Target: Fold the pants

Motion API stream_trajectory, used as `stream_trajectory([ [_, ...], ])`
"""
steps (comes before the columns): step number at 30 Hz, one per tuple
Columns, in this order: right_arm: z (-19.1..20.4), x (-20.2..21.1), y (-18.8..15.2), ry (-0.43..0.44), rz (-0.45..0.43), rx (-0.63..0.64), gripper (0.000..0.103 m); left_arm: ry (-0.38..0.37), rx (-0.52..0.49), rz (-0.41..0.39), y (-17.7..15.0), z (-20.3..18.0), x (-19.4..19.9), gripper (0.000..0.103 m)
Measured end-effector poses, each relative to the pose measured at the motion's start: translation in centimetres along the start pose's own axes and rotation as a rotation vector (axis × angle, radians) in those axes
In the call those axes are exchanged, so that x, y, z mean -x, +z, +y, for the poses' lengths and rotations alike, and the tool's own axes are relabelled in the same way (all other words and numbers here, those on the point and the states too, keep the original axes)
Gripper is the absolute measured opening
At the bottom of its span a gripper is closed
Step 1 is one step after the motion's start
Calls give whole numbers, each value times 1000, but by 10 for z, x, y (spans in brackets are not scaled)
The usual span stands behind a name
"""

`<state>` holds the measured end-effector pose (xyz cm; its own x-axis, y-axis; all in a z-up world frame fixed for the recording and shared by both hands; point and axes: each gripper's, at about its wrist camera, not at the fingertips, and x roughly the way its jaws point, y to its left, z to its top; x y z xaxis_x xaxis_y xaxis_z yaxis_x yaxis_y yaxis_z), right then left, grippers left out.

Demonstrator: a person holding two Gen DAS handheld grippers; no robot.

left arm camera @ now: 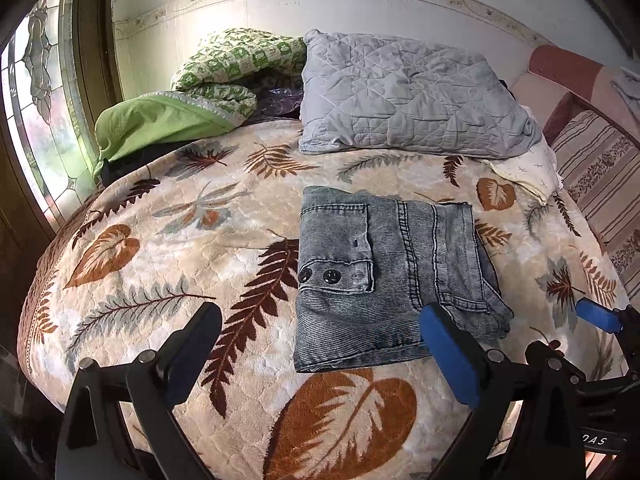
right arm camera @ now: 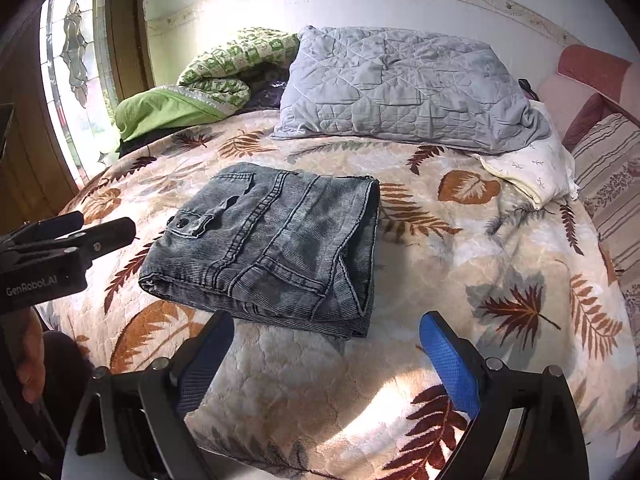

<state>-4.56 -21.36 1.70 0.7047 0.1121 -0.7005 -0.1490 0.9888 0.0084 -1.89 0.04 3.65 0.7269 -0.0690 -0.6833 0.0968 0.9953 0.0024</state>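
Note:
The grey-blue corduroy pants lie folded into a compact rectangle on the leaf-patterned bedspread; they also show in the right wrist view. My left gripper is open and empty, just in front of the near edge of the pants. My right gripper is open and empty, hovering just short of the near right corner of the pants. The right gripper's blue pad shows at the right edge of the left wrist view. The left gripper appears at the left of the right wrist view.
A grey quilted pillow lies at the head of the bed beside a green patterned quilt. A folded white cloth sits to the right. A striped sofa stands on the right, a window on the left.

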Motion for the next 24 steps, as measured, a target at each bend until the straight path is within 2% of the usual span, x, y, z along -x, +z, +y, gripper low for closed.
stream_trajectory([
  [10,3,2,7,-4,-12,8,96,-6,28,-10,4,6,-1,102],
  [17,6,1,10,2,-11,14,96,-40,43,-15,9,3,-4,103],
  [24,5,-1,11,3,-12,13,96,-38,20,-24,14,-2,-5,103],
])
